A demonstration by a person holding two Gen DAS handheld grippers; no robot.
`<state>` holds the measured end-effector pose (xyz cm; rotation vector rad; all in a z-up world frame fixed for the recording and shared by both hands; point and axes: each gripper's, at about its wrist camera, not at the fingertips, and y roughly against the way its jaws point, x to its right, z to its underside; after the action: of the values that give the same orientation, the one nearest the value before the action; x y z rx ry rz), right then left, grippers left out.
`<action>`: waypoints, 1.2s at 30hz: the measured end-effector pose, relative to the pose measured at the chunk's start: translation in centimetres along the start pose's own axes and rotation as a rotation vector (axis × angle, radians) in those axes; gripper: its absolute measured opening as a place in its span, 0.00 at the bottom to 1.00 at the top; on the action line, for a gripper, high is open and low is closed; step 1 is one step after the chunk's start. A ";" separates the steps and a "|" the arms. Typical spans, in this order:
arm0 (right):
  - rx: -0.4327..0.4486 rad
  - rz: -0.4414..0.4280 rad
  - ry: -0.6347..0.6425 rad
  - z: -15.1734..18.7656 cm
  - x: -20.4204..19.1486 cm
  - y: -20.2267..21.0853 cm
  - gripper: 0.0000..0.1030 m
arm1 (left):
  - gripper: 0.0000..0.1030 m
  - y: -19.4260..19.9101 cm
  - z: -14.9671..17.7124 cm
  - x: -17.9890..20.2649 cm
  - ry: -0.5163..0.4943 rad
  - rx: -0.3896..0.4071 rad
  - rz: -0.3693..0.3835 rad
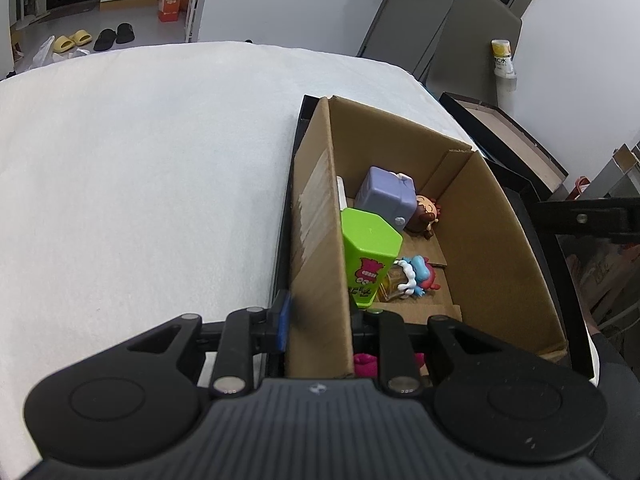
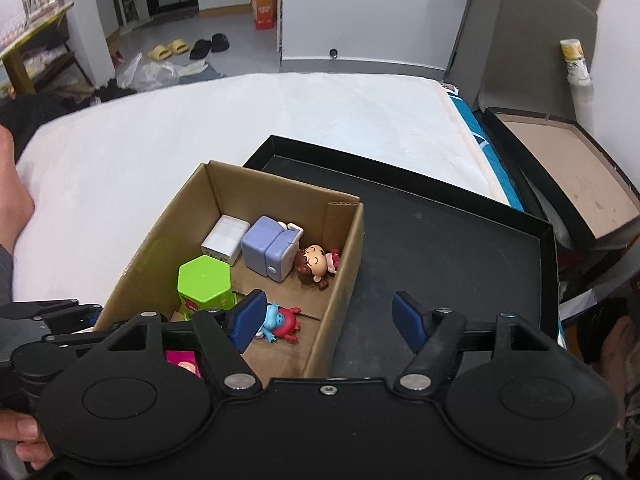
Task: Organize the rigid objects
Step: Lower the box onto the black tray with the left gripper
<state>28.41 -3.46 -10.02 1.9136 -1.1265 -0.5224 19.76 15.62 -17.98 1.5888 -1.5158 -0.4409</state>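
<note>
left gripper [image 1: 318,320] pinching cardboard box [image 1: 316,216] wall | right gripper [image 2: 328,318] spread above box

Home bedroom: mattress [image 2: 280,120], slippers [image 2: 168,50].

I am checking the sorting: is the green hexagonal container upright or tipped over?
Upright. The green hexagonal container stands in the cardboard box, flat top facing up.

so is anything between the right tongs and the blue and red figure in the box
Nothing visible blocks it. The right tongs hang open above the cardboard box, one finger directly beside the blue and red figure.
</note>
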 end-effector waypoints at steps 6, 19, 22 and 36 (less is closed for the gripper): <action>0.030 -0.050 -0.050 0.7 1.1 2.0 0.85 | 0.22 1.2 -0.6 0.1 0.008 0.002 0.005; 0.060 -0.079 -0.166 2.1 4.4 5.2 1.00 | 0.33 6.7 -3.3 3.2 -0.053 0.027 -0.063; 0.078 -0.099 -0.192 2.5 5.4 6.2 1.00 | 0.45 8.0 -3.6 4.6 -0.079 0.025 -0.065; 0.167 -0.049 -0.287 3.9 7.8 10.7 1.00 | 0.82 13.7 -5.0 10.2 -0.175 0.054 -0.069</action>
<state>24.26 -14.56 -2.98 2.0592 -1.3439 -0.7693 16.99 9.45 -1.46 1.6842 -1.6189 -0.5955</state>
